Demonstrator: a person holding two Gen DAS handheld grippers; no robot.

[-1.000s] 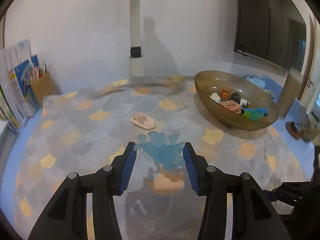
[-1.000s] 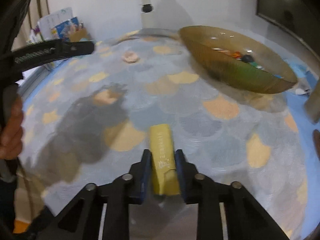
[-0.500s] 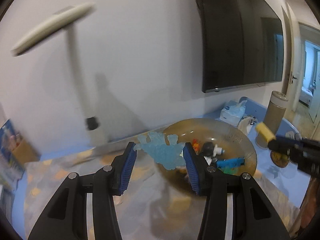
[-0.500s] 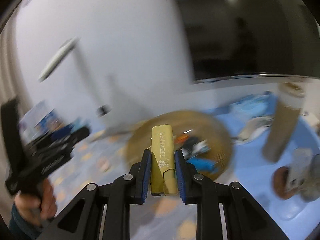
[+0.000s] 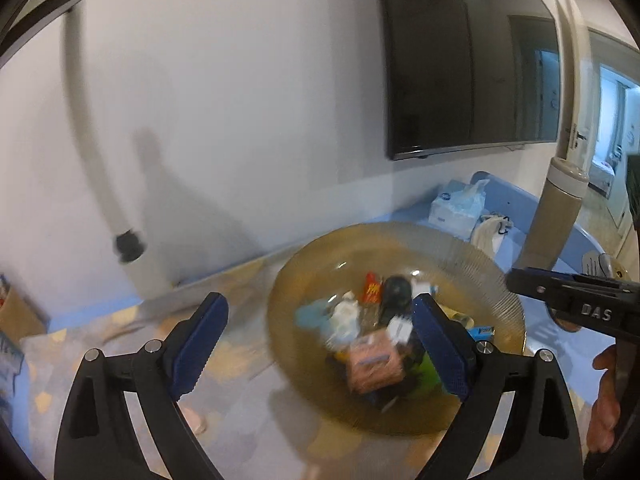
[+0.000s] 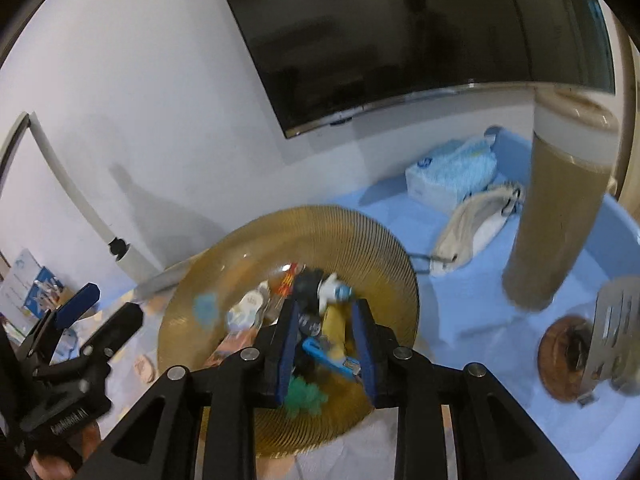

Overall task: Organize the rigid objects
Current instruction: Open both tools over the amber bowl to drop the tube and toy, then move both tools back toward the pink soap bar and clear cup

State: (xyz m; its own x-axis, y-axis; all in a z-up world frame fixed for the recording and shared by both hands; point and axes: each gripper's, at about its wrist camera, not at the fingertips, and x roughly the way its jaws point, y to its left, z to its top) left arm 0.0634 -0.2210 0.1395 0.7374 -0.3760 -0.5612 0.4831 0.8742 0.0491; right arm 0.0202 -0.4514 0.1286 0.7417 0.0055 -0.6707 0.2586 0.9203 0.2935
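An amber ribbed bowl (image 5: 500,284) (image 6: 384,236) holds several small items. My left gripper (image 5: 320,328) hangs over the bowl's near left side, jaws opening wide with nothing between them. The pale blue jagged piece (image 5: 312,314) (image 6: 206,308) lies in the bowl. My right gripper (image 6: 327,340) is over the bowl too, jaws opening. A yellow block (image 6: 335,324) sits tilted between them, and the pads stand clear of its sides. Each gripper shows in the other's view: the right gripper (image 5: 568,304) at the right edge, the left gripper (image 6: 100,316) at the left.
A tall tan cylinder (image 6: 560,216), a tissue pack (image 6: 452,172) and a white pouch (image 6: 472,236) stand behind and right of the bowl. A brown coaster with a metal piece (image 6: 568,356) is at the right. A pink item (image 5: 196,420) lies on the patterned cloth.
Both grippers rose and swung over the bowl. The left let go of the pale blue piece, which now lies in the bowl. The right's pads have parted from the yellow block.
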